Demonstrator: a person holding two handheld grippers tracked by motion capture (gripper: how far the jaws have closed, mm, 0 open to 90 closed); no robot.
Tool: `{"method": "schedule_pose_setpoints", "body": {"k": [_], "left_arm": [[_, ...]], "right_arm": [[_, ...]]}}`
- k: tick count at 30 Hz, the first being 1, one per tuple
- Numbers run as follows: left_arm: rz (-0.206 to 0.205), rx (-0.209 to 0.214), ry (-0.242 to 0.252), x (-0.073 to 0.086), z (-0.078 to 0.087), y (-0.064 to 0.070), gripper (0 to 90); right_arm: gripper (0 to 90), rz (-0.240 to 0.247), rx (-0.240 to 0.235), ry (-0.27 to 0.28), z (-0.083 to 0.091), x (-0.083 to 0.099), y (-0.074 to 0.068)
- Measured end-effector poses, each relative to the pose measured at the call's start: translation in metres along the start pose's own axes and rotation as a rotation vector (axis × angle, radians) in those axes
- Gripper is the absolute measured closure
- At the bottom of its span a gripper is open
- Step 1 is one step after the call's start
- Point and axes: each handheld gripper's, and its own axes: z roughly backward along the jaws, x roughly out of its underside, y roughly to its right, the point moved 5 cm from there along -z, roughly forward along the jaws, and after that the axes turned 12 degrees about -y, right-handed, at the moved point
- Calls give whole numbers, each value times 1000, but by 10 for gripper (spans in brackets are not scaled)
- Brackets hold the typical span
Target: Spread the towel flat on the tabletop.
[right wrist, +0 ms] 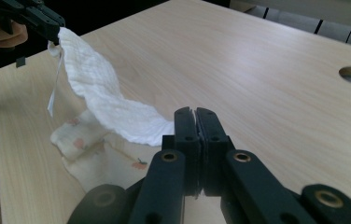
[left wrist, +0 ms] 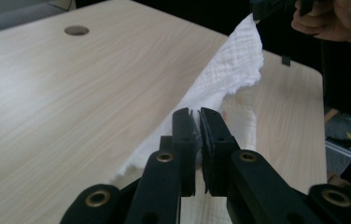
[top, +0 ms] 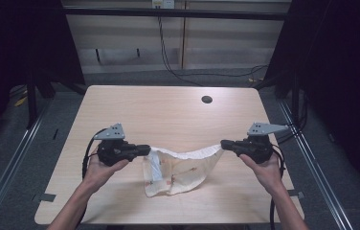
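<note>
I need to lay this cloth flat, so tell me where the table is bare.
The far half of the table, from the cloth out to the round hole, is bare wood. Narrow strips lie free outside the left gripper and the right gripper. The near middle is crowded: the cloth hangs there between both.

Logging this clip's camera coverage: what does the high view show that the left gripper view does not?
The high view alone takes in both forearms, the floor around the table, and the cloth's printed lower half hanging down to the tabletop between the left tool and the right tool. The left gripper view alone gives a close look at the left tool's black jaws pressed together on the white edge, with its crinkled weave plain to see. Both share the wooden tabletop, its round hole and the cloth stretched across to the other hand.
</note>
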Motion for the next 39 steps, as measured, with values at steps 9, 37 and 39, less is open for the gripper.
{"method": "schedule_pose_setpoints", "body": {"k": [9, 37, 39], "left_arm": [[-13, -8, 35, -12, 25, 8, 853], [-73, -20, 193, -64, 102, 42, 854], [-82, -19, 203, -66, 106, 46, 854]], "right_arm": [[890, 25, -14, 39, 27, -32, -7], [892, 147, 47, 161, 112, -88, -61], [892, 152, 44, 163, 115, -90, -64]]}}
